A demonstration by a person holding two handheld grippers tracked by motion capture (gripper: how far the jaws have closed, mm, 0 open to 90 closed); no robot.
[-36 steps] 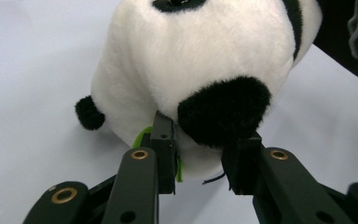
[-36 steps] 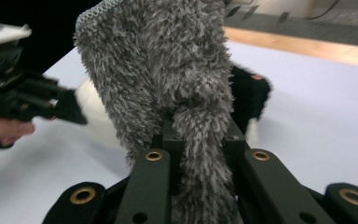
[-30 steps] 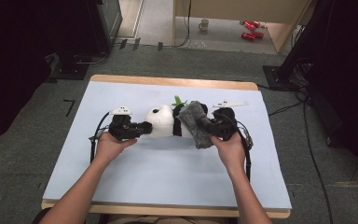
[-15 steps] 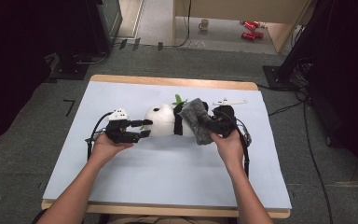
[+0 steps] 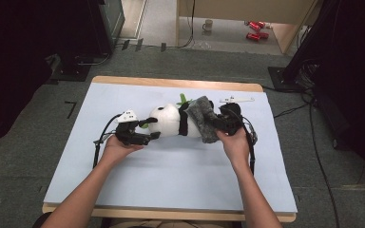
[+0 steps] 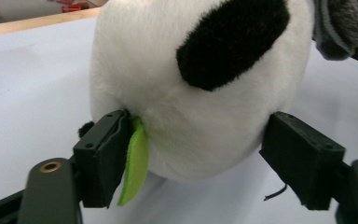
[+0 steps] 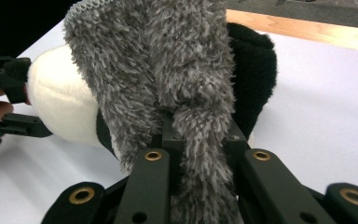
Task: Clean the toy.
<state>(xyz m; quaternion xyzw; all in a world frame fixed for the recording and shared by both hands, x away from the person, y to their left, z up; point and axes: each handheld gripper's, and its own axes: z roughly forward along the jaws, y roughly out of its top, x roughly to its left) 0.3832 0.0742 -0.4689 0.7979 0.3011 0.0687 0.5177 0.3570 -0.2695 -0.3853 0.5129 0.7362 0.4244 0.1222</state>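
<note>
A black-and-white panda plush [image 5: 171, 121] lies on its side on the white table cover, head toward the left. A grey fuzzy cloth [image 5: 203, 118] covers its lower body. My left gripper [image 5: 152, 128] is open and its jaws have just been opening. In the left gripper view the panda's head [image 6: 191, 93] sits between the pads [image 6: 102, 154], and a green felt leaf [image 6: 133, 163] hangs against the left one. My right gripper [image 5: 217, 124] is shut on the grey fuzzy cloth [image 7: 168, 60], pinching a fold between its fingertips [image 7: 198, 135].
The white table cover [image 5: 171, 180] has a wooden rim at front and back. A small white part [image 5: 236, 99] lies behind the right gripper. On the floor beyond stand a mug [image 5: 208, 24] and red cans [image 5: 254, 31]. Dark equipment flanks both sides.
The left gripper's jaws have spread apart at the panda's head. The right gripper and the grey cloth have stayed put.
</note>
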